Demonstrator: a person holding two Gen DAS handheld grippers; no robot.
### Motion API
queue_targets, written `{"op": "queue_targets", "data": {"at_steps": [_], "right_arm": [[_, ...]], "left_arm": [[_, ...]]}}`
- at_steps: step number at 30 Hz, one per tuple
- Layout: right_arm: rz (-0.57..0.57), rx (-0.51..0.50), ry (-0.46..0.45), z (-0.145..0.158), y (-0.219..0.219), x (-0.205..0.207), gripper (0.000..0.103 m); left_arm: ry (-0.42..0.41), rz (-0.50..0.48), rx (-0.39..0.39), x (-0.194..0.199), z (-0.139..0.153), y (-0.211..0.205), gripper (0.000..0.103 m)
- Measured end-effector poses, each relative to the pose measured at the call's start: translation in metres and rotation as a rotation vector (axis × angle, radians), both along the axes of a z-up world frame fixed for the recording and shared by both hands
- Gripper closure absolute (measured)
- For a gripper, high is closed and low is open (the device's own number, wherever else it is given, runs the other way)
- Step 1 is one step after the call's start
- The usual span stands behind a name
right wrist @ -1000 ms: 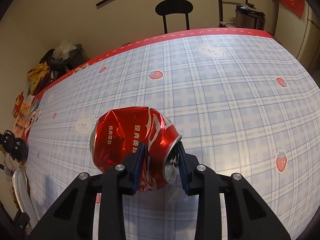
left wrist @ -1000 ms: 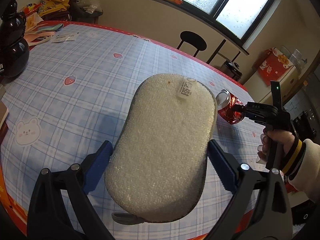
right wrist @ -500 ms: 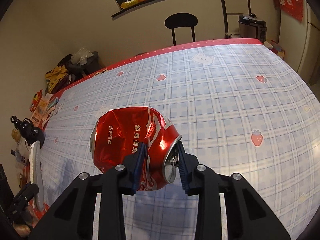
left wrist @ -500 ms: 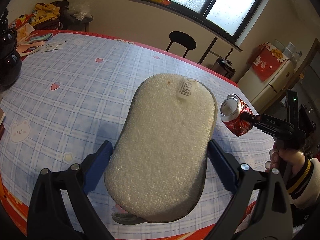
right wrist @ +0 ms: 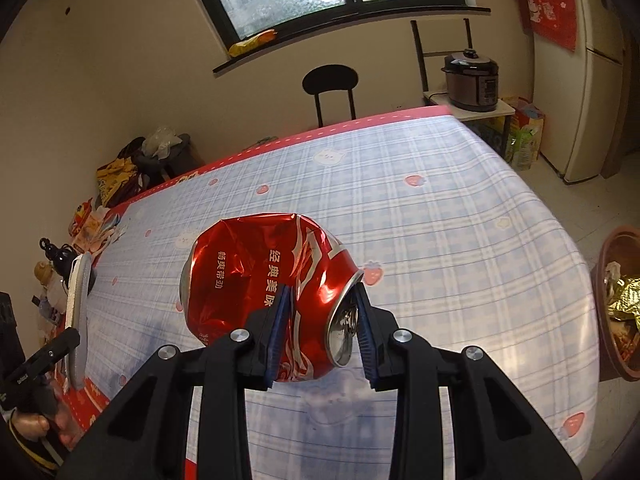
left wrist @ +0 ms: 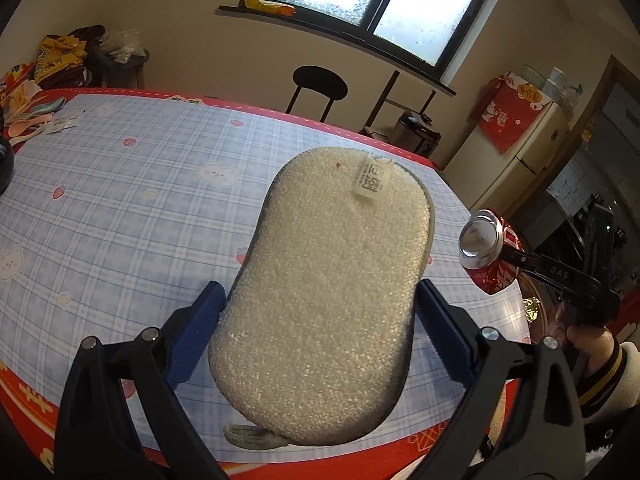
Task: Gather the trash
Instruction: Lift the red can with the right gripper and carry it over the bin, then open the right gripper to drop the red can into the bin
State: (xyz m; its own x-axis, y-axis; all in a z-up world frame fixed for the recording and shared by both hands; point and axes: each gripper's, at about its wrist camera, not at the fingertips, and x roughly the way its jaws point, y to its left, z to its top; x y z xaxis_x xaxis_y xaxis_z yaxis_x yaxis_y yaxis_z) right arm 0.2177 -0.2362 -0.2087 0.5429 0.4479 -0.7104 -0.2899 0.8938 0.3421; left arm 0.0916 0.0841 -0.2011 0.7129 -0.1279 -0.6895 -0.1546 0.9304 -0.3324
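Squeezing a big white sponge (left wrist: 324, 300) between its blue pads, the left gripper (left wrist: 320, 316) has its jaws spread pretty wide around it and holds it up over the near edge of the table (left wrist: 120, 208). There's a little translucent tag (left wrist: 374, 182) at the sponge's far end with a couple of printed characters on it, too small for me to read properly. Over on the other side, the right gripper (right wrist: 322, 326) is clamped narrow on a crushed red cola can (right wrist: 264, 288), lifted clear above the table too, lying sideways with its open top facing right. White Chinese text runs down the can; I can make out 经典美味 and a smaller 畅爽带劲 line. From the left camera you can see that can sticking out to the right of the sponge, silver end toward the lens. The tablecloth is blue plaid with strawberries and little bears, red border. Just off the table's right edge sits a brown bin (right wrist: 616, 304) with gold foil wrappers inside. Further back: a black chair (right wrist: 330, 88), a pressure cooker (right wrist: 472, 80) on a small stand, a cream fridge (right wrist: 596, 72), and a yellow snack bag (right wrist: 252, 42) on the windowsill.
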Motion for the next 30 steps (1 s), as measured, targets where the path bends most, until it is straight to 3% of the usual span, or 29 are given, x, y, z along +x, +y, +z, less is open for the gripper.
{"op": "queue_targets", "data": {"at_steps": [10,20,29,30], "right_arm": [[-0.194,0.008,-0.003,-0.007,-0.149,0.004,0.071],[-0.403,-0.060,0.002,-0.019,-0.291,0.006,0.071],[-0.527,-0.096,0.064,-0.042,-0.368,0.020,0.070],[-0.528,-0.095,0.065,-0.044,-0.373,0.022,0.065]], "left_arm": [[-0.026,-0.111,0.018,0.042,0.022,-0.102,0.009],[-0.025,-0.194,0.007,0.072,0.013,-0.186,0.009],[-0.005,-0.239,0.009,0.087,-0.003,-0.226,0.009],[-0.001,-0.255,0.017,0.090,-0.003,-0.232,0.009]]}}
